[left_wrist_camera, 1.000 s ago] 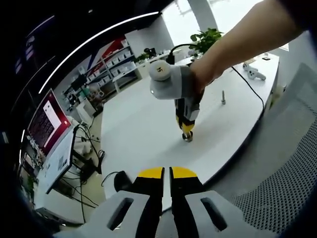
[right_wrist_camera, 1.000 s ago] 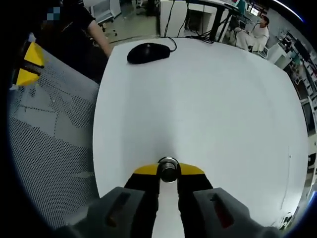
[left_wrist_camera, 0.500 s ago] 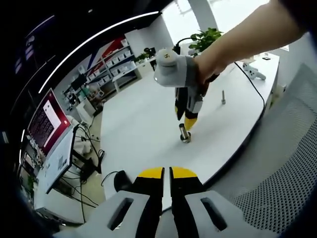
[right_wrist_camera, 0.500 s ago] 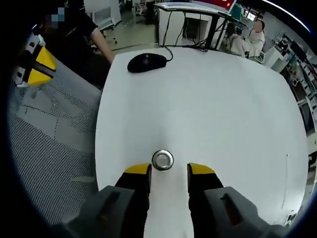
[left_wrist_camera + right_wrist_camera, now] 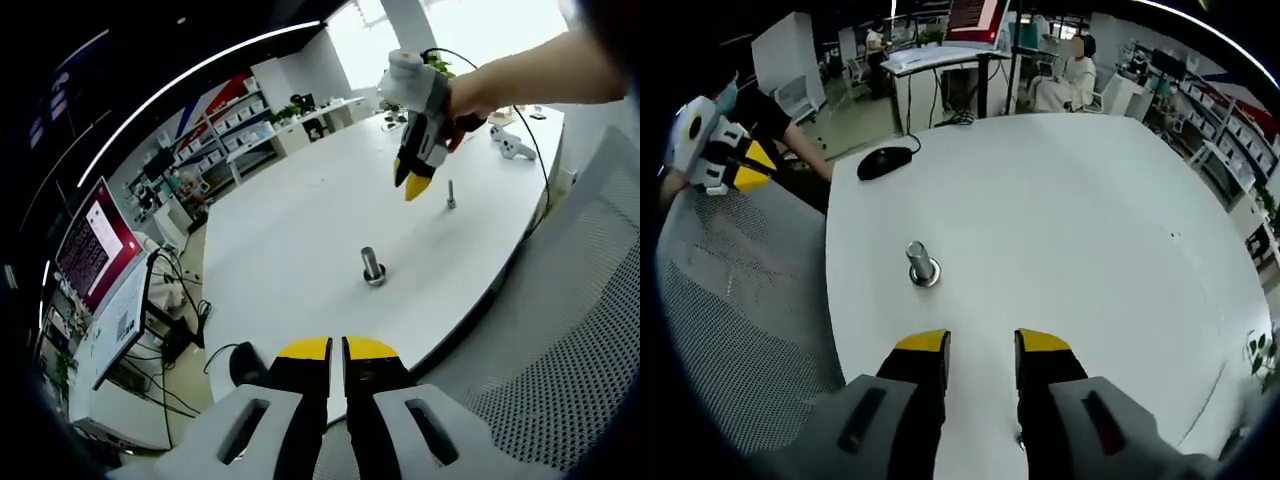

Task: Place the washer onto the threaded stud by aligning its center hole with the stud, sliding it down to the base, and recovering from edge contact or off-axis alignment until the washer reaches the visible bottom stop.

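Observation:
A short metal stud [image 5: 921, 262] stands upright on the white table [image 5: 1090, 250], with a washer [image 5: 926, 279] lying around its foot. My right gripper [image 5: 980, 345] is open and empty, hanging back from and above the stud. In the left gripper view the same stud [image 5: 372, 264] and its washer [image 5: 375, 280] sit mid-table. The right gripper [image 5: 411, 181], held by a hand, floats well above them. My left gripper [image 5: 336, 349] is shut on nothing, low at the table's near edge. It also shows as the left gripper [image 5: 758, 164] beside the table.
A second thin bolt [image 5: 451, 195] stands further along the table. A black mouse [image 5: 884, 162] with its cable lies near the table's edge. A grey mesh chair [image 5: 730, 300] is beside the table. A person [image 5: 1065, 80] sits at a desk behind.
My right gripper opened, let go of the stud's top and rose well up and away from it. The left gripper has stayed put.

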Demonstrator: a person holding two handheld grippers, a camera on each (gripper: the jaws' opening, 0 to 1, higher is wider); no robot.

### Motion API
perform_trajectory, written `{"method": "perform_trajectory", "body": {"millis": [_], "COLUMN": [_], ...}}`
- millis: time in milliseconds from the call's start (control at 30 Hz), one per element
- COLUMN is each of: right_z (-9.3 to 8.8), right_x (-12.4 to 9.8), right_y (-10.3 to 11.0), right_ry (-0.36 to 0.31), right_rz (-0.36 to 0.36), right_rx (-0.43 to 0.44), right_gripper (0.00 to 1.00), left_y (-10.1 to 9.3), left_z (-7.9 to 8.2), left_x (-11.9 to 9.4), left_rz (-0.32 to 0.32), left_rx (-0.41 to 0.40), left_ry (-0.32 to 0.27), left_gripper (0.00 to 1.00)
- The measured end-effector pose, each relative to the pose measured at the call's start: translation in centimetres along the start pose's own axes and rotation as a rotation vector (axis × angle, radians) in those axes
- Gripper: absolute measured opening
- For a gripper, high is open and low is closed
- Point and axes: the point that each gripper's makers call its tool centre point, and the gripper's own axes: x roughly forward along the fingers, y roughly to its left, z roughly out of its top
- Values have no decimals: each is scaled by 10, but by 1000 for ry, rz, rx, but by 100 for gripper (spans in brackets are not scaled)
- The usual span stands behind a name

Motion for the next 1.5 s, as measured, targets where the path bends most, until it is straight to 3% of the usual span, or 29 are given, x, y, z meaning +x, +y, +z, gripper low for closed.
{"method": "perform_trajectory", "body": {"millis": [133,267,433,833,1033,1100,1233,1433,1500], "right_z": [-16,-38,-63,-105,-109,-110,-107,-86,-80], "right_x": [-16,-30,-36,-15,-5,-3,-1,11,14], "right_y": [-11,-22,-31,-42,-46,-46,-43,-23,-15], "right_ry": [-36,-82,-111,-50,-46,-43,-35,-24,-18], "right_rz": [-38,-96,-156,-194,-173,-169,-168,-109,-92], "right_rx": [59,185,271,314,342,348,352,222,213], "right_gripper": [26,26,26,24,17,9,9,8,8], "left_y": [0,-3,-2,-2,-1,-1,-1,-1,-1], "left_z": [-1,-3,-3,-4,-4,-4,-4,-4,-4], "left_x": [0,0,0,0,0,0,0,0,0], "left_rz": [0,-6,-3,-1,0,0,0,0,1], "left_rx": [0,2,-1,1,1,1,1,1,1], "left_ry": [5,21,19,21,23,24,25,25,26], "left_gripper": [2,2,2,2,2,2,2,2,2]}}
